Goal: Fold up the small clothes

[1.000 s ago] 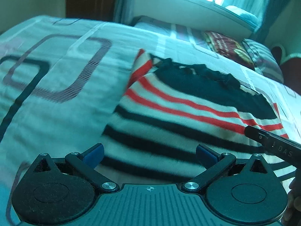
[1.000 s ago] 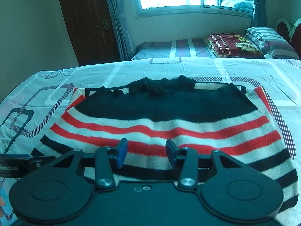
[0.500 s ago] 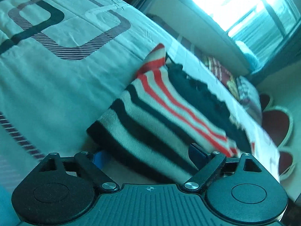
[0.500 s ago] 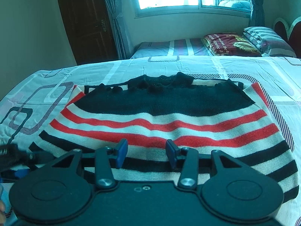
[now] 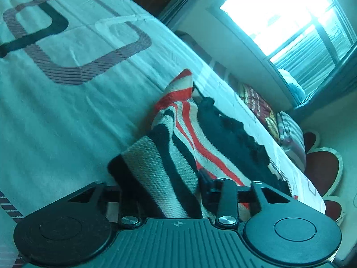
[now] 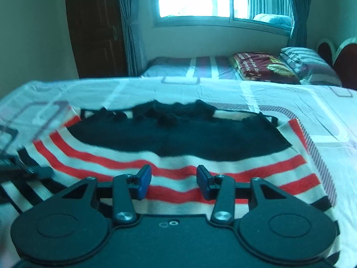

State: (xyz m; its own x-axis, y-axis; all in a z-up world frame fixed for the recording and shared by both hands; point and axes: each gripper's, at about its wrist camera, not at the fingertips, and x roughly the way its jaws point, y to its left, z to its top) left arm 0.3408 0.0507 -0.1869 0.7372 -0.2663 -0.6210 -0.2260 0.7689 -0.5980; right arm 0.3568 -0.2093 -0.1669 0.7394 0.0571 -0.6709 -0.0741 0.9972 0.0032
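Left tongs closing on the near corner of the striped knit sweater, fabric bunched between them. Right tongs part open, empty, over its hem. Sweater lies on the bed; soft, light, floppy; best taken at corners.

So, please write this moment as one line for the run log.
task: fold small clothes | left tool: closing on corner of striped sweater | right tool: open above sweater hem | sweater: flat on bed, near-left corner bunched
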